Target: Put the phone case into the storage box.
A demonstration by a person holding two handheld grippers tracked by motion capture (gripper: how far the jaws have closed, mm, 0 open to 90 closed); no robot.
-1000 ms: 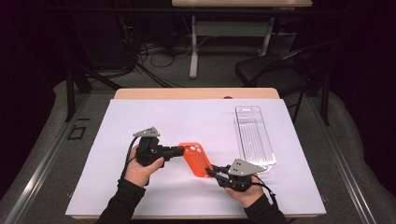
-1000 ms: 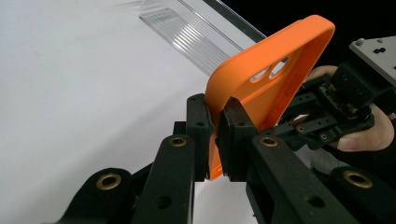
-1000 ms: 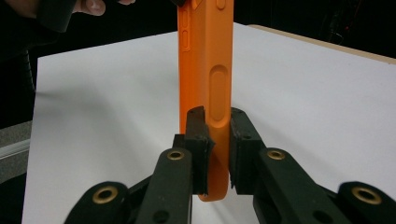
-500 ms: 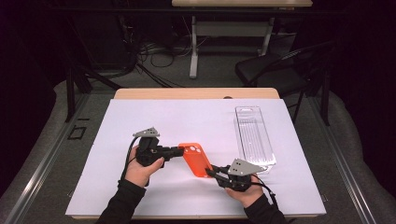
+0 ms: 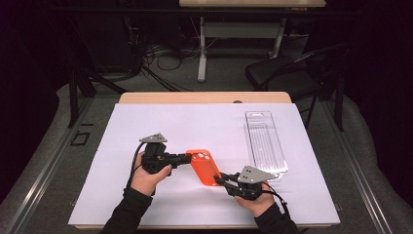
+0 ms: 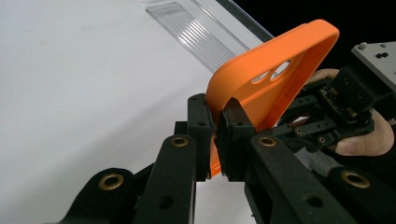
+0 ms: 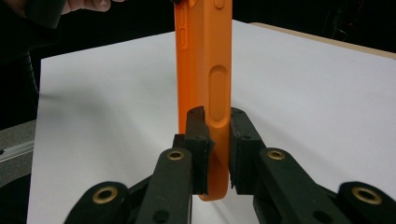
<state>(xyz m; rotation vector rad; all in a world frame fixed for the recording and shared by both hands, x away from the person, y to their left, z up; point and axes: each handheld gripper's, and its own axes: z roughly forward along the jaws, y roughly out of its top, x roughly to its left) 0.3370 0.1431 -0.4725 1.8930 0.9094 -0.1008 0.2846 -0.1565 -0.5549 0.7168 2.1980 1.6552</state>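
two hand-held grippers, left (image 5: pixel 187 157) and right (image 5: pixel 217 179), both clamped on orange phone case (image 5: pixel 204 167), no writing legible

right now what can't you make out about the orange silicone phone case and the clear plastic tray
- Orange silicone phone case: whether it touches the white table cover; high view, too small.
- Case's inner face: right gripper view is edge-on.
- Clear plastic tray: near end, behind right gripper.
- Case's end under left gripper.

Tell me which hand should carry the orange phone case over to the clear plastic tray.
Right, probably. Both tongs, left and right, are shut on the orange phone case, but the right hand sits nearer the clear plastic tray.
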